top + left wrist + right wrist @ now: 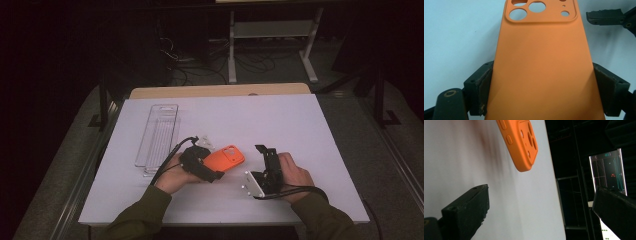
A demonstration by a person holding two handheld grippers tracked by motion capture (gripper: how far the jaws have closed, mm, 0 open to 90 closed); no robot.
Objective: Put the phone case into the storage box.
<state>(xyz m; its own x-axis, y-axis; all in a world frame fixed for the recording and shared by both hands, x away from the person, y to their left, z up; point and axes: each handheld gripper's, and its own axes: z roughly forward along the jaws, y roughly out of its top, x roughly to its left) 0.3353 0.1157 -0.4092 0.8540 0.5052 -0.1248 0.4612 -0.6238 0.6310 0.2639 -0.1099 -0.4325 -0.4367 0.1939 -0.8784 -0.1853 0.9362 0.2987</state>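
Nearest the table's [300, 125] near edge, two sleeved forearms enter from below in the high view. The right gripper [266, 151] sits right of centre on the white surface, held in the person's right hand [295, 172], its white end plate toward the near side and its black jaws pointing away. In the right gripper view its two jaws stand spread wide, one low at the left and one at the right edge, with nothing between them; the white table and a dark background lie beyond.

Just left of it, the left gripper [216, 169] is held in the left hand [175, 172], with a black cable looping off to the far left. Its jaws are pinching an orange phone case [225, 158]. In the left gripper view the case [541, 67] lies between the two padded jaws, which press on its long edges near the lower end, with the camera cut-outs at the far end. In the right gripper view the same case [520, 142] appears above the table, side buttons and lens openings facing the camera. The case is near the table's centre, between the two grippers.

Farther off and to the left, a clear plastic tray [157, 132] lies lengthwise on the table, apart from the case.
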